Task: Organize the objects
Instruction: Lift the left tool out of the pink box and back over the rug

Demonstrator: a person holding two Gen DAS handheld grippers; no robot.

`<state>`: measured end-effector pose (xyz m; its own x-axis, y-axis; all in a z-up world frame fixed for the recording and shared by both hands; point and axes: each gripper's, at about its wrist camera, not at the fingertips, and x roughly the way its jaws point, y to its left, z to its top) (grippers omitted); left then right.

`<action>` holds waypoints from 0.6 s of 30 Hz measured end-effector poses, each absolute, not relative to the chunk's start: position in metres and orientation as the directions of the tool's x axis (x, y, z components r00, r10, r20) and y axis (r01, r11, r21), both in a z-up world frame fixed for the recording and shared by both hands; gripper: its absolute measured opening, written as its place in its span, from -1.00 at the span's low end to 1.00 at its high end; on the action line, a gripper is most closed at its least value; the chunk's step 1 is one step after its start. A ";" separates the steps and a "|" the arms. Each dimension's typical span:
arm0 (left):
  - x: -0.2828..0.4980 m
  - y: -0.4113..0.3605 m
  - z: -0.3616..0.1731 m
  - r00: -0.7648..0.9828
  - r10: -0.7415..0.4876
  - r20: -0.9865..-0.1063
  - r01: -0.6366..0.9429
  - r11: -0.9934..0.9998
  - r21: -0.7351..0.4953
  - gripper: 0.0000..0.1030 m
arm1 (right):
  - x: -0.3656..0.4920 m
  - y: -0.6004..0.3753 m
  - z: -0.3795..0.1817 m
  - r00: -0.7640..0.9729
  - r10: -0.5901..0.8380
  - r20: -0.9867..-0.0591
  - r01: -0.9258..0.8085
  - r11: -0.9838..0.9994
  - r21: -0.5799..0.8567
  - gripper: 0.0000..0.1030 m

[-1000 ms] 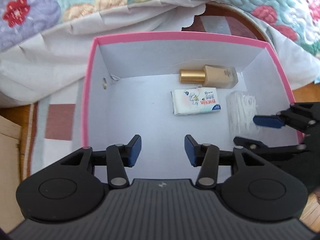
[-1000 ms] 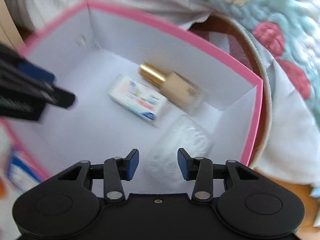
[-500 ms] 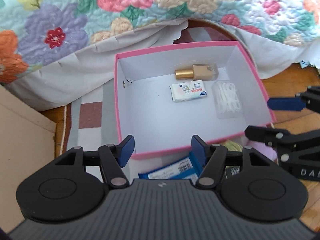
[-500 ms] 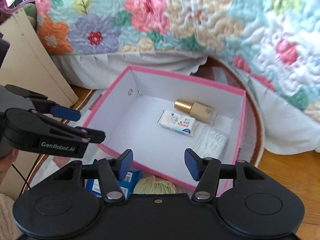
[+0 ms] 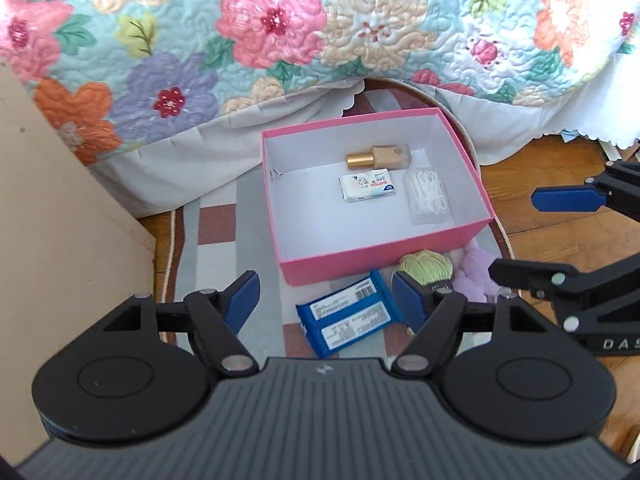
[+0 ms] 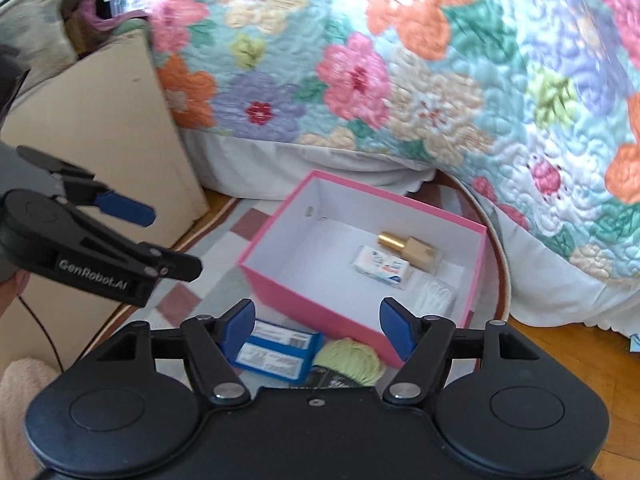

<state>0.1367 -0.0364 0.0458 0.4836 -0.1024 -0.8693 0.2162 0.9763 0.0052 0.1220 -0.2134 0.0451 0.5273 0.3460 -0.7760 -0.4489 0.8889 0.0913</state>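
Note:
A pink box (image 5: pixel 384 246) with a white inside stands on a rug (image 5: pixel 218 248). In it lie a gold-capped bottle (image 5: pixel 380 157), a white tissue pack (image 5: pixel 366 186) and a clear bag of white picks (image 5: pixel 428 196). In front of the box lie a blue packet (image 5: pixel 348 316), a green yarn ball (image 5: pixel 426 266) and a purple fluffy thing (image 5: pixel 476 268). My left gripper (image 5: pixel 326 296) is open and empty, above the blue packet. My right gripper (image 6: pixel 318 322) is open and empty, above the packet (image 6: pixel 276 350) and yarn (image 6: pixel 352 360). The box also shows in the right wrist view (image 6: pixel 316 308).
A floral quilt (image 5: pixel 320 28) hangs over the bed behind the box. A beige board (image 5: pixel 60 216) stands at the left. Wooden floor (image 5: pixel 560 240) lies to the right of the rug.
Both grippers have pulled back and up out of the box. The items in front of the box have come into view. Both jaws have opened wider.

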 end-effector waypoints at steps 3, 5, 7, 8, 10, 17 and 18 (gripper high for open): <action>0.119 -0.031 0.058 0.495 -0.104 -0.863 0.224 0.975 0.011 0.44 | 0.105 -0.202 0.056 0.511 0.360 -0.780 -0.477 0.874 0.090 0.44; 0.107 -0.028 0.063 0.501 -0.092 -0.861 0.224 0.974 0.026 0.44 | 0.093 -0.195 0.063 0.500 0.368 -0.784 -0.498 0.863 0.087 0.46; 0.098 -0.026 0.066 0.503 -0.085 -0.860 0.228 0.973 0.037 0.45 | 0.081 -0.188 0.069 0.486 0.383 -0.786 -0.524 0.847 0.089 0.48; 0.093 -0.025 0.067 0.499 -0.090 -0.862 0.233 0.972 0.034 0.49 | 0.077 -0.186 0.071 0.479 0.390 -0.786 -0.535 0.840 0.091 0.49; 0.086 -0.021 0.067 0.490 -0.094 -0.867 0.232 0.972 0.026 0.52 | 0.066 -0.180 0.075 0.464 0.409 -0.785 -0.566 0.819 0.092 0.50; 0.064 -0.017 0.053 0.469 -0.117 -0.876 0.260 0.966 0.009 0.52 | 0.042 -0.167 0.067 0.413 0.485 -0.771 -0.656 0.746 0.117 0.54; 0.062 -0.016 0.050 0.466 -0.120 -0.877 0.261 0.965 0.007 0.52 | 0.039 -0.165 0.063 0.410 0.493 -0.767 -0.670 0.734 0.114 0.58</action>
<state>0.0619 -0.0157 0.0499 0.4658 -0.1199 -0.8767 0.2615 0.9652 0.0068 0.0392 -0.1646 0.0625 0.4102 0.4930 -0.7673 -0.6697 0.7339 0.1135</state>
